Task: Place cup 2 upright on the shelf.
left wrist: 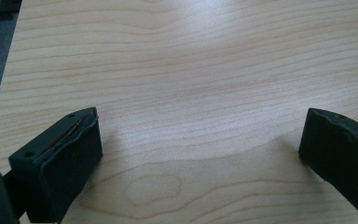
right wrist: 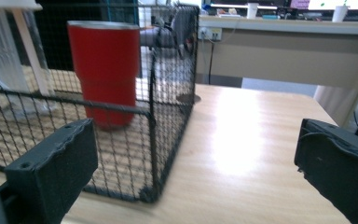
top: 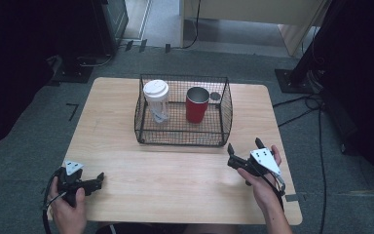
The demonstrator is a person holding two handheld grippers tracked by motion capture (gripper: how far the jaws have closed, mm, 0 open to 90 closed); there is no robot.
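Observation:
A black wire basket stands on the far half of the wooden table. Inside it are a red tumbler on the right and a clear cup with a white lid on the left, both upright. My left gripper rests open near the table's front left corner, with bare wood between its jaws. My right gripper is open just off the basket's front right corner. In the right gripper view the basket's corner post and red tumbler sit left of centre.
A small grey disc lies on the table behind the basket's right side. Cables and a dark stand base are on the carpet to the right. A pale desk stands beyond the table.

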